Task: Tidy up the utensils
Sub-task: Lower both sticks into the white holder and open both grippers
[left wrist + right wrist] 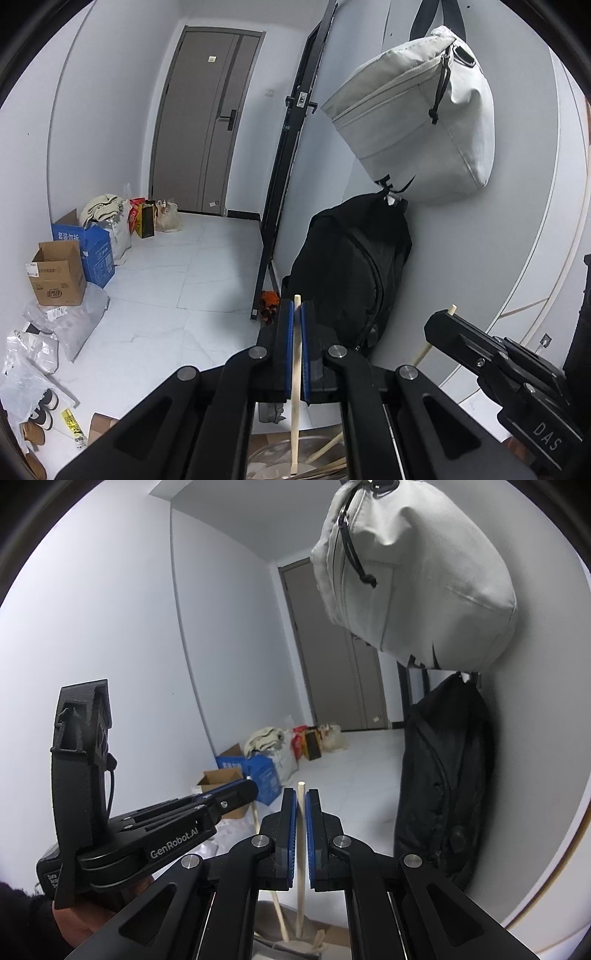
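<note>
Left wrist view: left tool (pixel 297 317) pinches a wooden chopstick (pixel 295 387) upright, its lower end over a metal bowl (pixel 273 454) holding more sticks. Risk: thin stick could pivot between the pads.

Right wrist view: right tool (pixel 303 805) clamps a second chopstick (pixel 301 853). Left tool close alongside; sticks could knock. Wall and black backpack (pixel 439 775) crowd the right; the left is open.

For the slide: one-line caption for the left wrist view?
Left gripper fingers shut on a wooden chopstick above a metal bowl; right gripper holds another beside it.
</note>
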Action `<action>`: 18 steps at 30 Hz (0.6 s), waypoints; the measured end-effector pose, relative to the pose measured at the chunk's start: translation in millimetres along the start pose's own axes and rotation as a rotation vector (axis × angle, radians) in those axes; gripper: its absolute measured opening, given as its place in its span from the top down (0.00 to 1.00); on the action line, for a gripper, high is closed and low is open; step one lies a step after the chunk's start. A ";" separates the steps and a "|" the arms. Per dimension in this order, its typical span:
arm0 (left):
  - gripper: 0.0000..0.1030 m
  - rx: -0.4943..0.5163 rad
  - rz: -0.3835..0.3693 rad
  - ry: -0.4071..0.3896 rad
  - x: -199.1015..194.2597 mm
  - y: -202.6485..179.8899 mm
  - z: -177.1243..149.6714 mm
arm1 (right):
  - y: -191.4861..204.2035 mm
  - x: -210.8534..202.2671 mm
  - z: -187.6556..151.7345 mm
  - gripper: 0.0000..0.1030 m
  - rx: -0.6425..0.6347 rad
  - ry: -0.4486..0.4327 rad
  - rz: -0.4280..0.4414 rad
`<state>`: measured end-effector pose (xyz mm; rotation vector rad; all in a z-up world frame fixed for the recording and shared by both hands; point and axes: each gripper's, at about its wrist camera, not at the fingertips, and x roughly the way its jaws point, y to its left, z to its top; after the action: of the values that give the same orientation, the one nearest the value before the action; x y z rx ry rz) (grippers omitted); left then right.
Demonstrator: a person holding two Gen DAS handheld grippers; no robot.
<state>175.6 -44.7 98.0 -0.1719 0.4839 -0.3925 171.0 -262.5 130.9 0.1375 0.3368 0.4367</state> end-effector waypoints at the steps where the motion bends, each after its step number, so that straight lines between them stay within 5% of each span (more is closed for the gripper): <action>1: 1.00 -0.006 -0.004 0.006 0.2 1.5 -2.1 | 0.3 1.0 -2.3 0.96 -0.001 0.004 0.001; 18: 1.00 -0.058 -0.143 0.101 5.5 7.2 -17.8 | -4.4 12.8 -31.3 0.96 -0.004 0.081 0.018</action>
<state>173.8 -41.5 78.3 -0.2441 0.5846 -0.5288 172.8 -259.1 97.0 0.1193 0.4142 0.4613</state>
